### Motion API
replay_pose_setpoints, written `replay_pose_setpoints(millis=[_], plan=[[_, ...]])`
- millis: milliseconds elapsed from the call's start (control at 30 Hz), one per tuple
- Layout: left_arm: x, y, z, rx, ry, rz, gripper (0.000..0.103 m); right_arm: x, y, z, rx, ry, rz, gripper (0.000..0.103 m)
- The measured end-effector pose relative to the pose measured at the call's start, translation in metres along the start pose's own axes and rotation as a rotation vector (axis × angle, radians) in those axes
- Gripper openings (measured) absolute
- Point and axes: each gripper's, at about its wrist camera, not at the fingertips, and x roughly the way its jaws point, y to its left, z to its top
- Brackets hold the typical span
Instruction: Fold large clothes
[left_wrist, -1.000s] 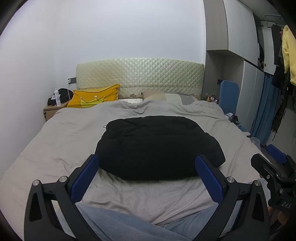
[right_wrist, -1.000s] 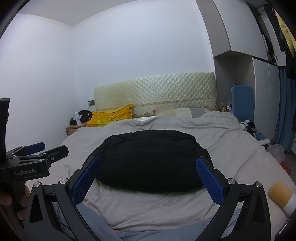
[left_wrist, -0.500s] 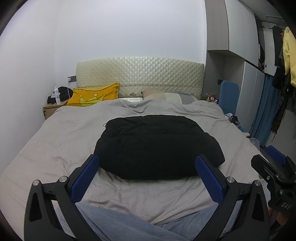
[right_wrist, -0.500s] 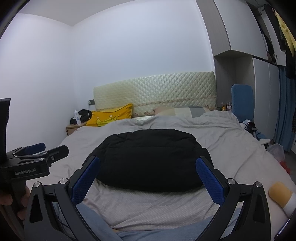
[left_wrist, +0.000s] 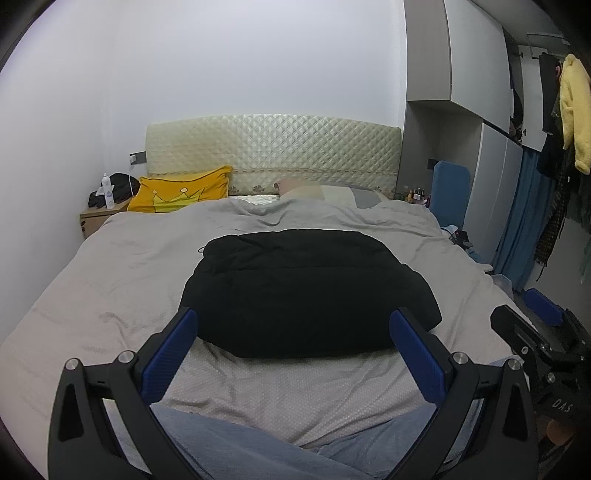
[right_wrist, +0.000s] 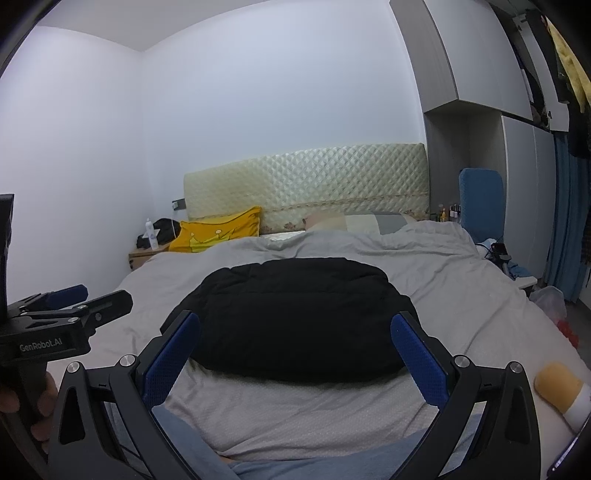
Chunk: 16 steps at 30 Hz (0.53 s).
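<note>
- Black padded garment (left_wrist: 310, 291), quilted and puffy, lies as a compact rounded bundle on the grey bed cover (left_wrist: 110, 280), dead ahead of both tongs and beyond their tips
- Handling, judged: soft and thick, likely light for its bulk; filling should spring back, so folds may not stay flat without pressing; shell looks smooth, so possibly slippery between pads
- Grip site, judged: near hem, at the two lower corners of the bundle; a pinch through a single layer of the edge holds better than a bite into the thick middle
- Left tongs (left_wrist: 293, 332): blue pads spread wide apart, nothing between them; the near edge of the garment appears in the gap, just beyond the tips, no contact seen
- Right tongs (right_wrist: 295, 334): pads likewise wide apart and empty; garment centred ahead, its near edge spanning about the full gap
- In the right wrist view the left tongs show at far left, beside the garment's left flank and apart from it; a thin cord hangs at the garment's far left corner
- Pale dotted sheet (right_wrist: 295, 410) lies between the tongs and the garment's near edge
- Yellow pillow (left_wrist: 181, 192) sits far beyond, left of the tongs' axis, well apart from the garment
</note>
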Motion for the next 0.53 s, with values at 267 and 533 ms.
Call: replay_pose_setpoints(millis=[267, 533], plan=[[-0.0004, 0.0021, 0.0004, -0.002, -0.002, 0.009, 0.103, -0.0001, -0.0001, 0.0009, -0.003, 0.001, 0.002, 0.103], [-0.0014, 0.0051, -0.0003, -0.006, -0.001, 0.014, 0.103, -0.0010, -0.0041, 0.0013, -0.001, -0.001, -0.003, 0.103]])
